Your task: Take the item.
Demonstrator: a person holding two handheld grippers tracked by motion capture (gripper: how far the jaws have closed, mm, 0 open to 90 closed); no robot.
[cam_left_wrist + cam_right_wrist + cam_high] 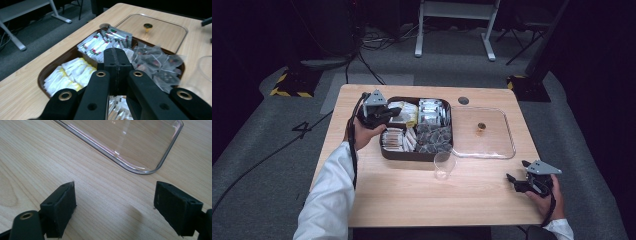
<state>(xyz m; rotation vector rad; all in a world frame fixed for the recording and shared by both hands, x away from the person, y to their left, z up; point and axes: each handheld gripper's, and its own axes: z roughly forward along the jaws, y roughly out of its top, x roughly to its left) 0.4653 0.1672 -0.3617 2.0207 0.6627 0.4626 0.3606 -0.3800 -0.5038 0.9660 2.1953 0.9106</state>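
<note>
Your left gripper (117,58) hangs over the tray (42,75) — jaws closed, empty; right gripper (113,202) wide open, empty.

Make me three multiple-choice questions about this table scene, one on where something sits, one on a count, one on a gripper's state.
1. Where is the clear cup?
A. inside the tray
B. on the table just in front of the tray
C. on the lid

2. How many compartments does the tray have?
A. two
B. four
C. six

3. How do the right gripper's jaws stand?
A. open, nothing between them
B. shut on a packet
C. shut on the cup

Answers:
1 B, the cup stands on bare wood at the tray's near rim.
2 B, dividers split it two by two.
3 A, only table shows between the jaws, near the lid.
</note>
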